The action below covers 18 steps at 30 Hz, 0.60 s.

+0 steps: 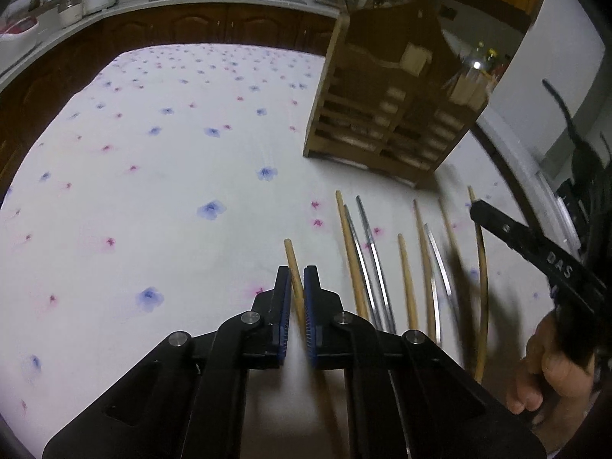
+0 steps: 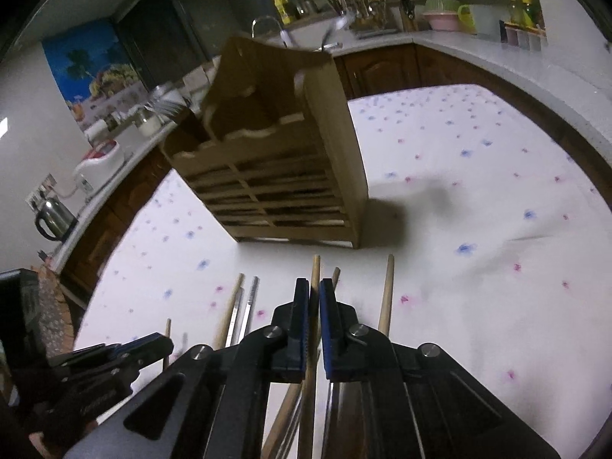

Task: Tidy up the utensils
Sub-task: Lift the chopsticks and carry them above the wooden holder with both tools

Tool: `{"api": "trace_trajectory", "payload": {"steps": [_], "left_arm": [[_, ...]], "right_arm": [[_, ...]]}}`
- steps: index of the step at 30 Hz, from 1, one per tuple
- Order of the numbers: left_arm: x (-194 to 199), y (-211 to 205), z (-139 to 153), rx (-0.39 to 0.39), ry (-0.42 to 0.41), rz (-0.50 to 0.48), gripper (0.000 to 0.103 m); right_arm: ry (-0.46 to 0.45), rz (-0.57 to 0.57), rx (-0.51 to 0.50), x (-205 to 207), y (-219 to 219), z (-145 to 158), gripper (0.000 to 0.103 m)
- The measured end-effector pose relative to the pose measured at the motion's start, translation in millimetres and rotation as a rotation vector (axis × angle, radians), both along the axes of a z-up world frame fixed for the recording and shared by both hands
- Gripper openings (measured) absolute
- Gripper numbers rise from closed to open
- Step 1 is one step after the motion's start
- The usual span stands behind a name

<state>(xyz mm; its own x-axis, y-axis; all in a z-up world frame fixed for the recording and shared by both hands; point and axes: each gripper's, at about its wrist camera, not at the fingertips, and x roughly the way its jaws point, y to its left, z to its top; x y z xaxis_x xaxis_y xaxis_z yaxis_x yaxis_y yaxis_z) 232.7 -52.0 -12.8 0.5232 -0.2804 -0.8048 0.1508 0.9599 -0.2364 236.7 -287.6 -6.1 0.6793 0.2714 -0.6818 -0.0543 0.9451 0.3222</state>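
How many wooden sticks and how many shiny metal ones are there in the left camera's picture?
Wooden chopsticks: 6 (one is blurred)
Metal chopsticks: 3
Total: 9

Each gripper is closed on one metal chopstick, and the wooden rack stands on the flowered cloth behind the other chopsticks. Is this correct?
Not quite: the held chopsticks are wooden, not metal. The left wrist view shows the left gripper closed on a wooden chopstick; the right wrist view shows the right gripper closed on another wooden chopstick. The metal chopsticks lie on the flowered cloth. The wooden rack does stand behind them.
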Motion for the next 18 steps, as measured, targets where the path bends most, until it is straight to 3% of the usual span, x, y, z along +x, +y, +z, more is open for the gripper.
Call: {"api": "trace_trajectory", "payload": {"steps": [18], "left_arm": [[-51.9, 34.6, 102.9, -0.12, -0.207, 0.005, 0.005]], "right_arm": [[-0.221, 0.01, 0.064, -75.2, -10.9, 95.2, 0.005]]}}
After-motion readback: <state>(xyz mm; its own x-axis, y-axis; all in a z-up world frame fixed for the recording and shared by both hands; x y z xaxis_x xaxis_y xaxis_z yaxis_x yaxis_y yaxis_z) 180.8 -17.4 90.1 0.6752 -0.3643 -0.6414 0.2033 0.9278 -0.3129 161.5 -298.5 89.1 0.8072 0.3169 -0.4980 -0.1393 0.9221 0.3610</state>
